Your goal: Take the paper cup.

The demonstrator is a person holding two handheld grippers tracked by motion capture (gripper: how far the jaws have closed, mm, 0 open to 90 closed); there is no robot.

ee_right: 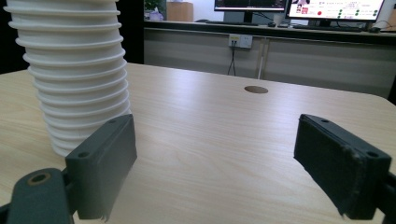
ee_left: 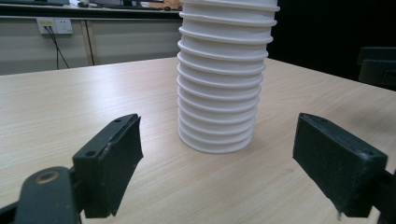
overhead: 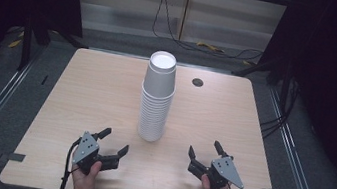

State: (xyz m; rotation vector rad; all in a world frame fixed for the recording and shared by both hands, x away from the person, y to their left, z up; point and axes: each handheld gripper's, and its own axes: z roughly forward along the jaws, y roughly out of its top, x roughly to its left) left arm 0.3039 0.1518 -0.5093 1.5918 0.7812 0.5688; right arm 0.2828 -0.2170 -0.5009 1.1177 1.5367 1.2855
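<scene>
Right, high view first: stack of white cups (overhead: 157,98) stands upside down mid-table, rims down, tall and upright. My left gripper (overhead: 110,146) sits near-side and left of the stack, my right gripper (overhead: 204,149) near-side and right of it, both apart from the stack, touching nothing. Both have jaws spread wide, empty. I'd say they flank the stack so either one can go in for the top cup. Small cable hole (overhead: 197,82) lies far-right of the stack on the table (overhead: 81,91).

Left gripper view: stack (ee_left: 219,79) is framed between my two black jaws, slightly left of centre, base resting flat on the wood. Jaws wide apart, nothing between them but air, so this one is aimed at the stack, likely lined up for a grab.

Right gripper view: stack (ee_right: 74,74) sits off to the left behind my left-hand jaw, so this gripper points past it, not at it. Jaws wide apart, nothing held. Cable hole (ee_right: 256,89) beyond, right of the stack.
</scene>
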